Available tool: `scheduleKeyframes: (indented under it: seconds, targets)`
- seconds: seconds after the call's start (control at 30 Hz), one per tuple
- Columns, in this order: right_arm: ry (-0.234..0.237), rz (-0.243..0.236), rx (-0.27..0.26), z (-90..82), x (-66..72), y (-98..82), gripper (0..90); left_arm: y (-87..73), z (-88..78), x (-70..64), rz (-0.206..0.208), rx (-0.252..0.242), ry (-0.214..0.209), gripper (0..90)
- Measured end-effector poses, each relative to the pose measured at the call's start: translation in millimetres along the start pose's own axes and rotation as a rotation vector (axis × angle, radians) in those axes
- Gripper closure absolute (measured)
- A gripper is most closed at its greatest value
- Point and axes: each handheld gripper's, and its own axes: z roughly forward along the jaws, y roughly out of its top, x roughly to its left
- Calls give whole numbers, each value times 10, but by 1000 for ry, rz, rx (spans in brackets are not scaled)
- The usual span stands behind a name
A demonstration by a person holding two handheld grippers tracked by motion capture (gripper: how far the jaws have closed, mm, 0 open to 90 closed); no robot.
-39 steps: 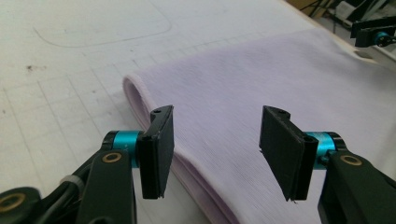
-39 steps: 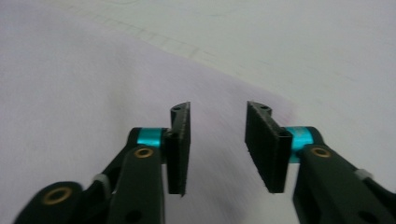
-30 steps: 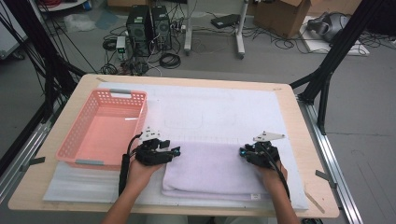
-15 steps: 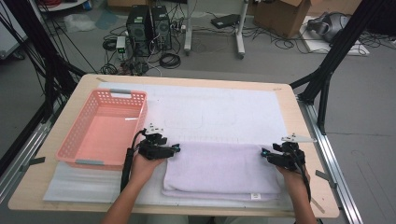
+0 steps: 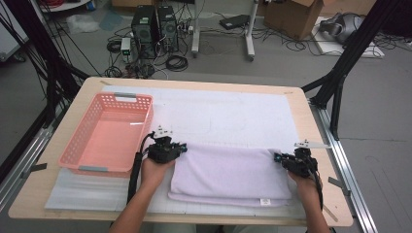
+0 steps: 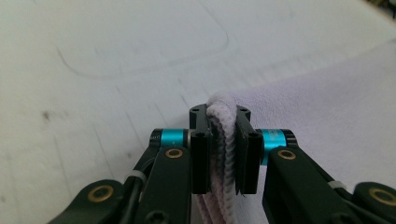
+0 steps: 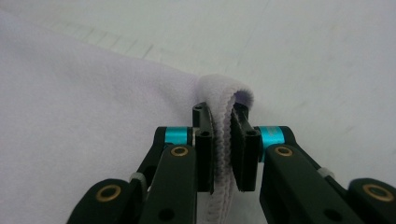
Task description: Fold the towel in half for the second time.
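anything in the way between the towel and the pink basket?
Nothing visible. Both tools, left and right, have just closed on the far corners of the towel. The basket sits just left of it on the table, beside the left hand.

left gripper [image 6: 223, 154] just clamped down | pinching folded edge of lilac towel [image 6: 336, 126] | white mat [image 6: 93, 93] underneath
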Motion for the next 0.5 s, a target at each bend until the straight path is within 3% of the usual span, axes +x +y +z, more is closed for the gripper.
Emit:
scheduleKeyframes:
  seconds: [0.23, 0.37, 0.5]
  targets:
    - [-46, 12, -82, 116, -89, 270, 816, 300, 154, 141, -35, -32, 38, 792]
    - [-66, -8, -86, 233, -120, 448, 814, 403, 244, 240, -33, -35, 61, 790]
    - [-82, -16, -84, 345, -134, 568, 814, 416, 328, 329, -63, -43, 73, 788]
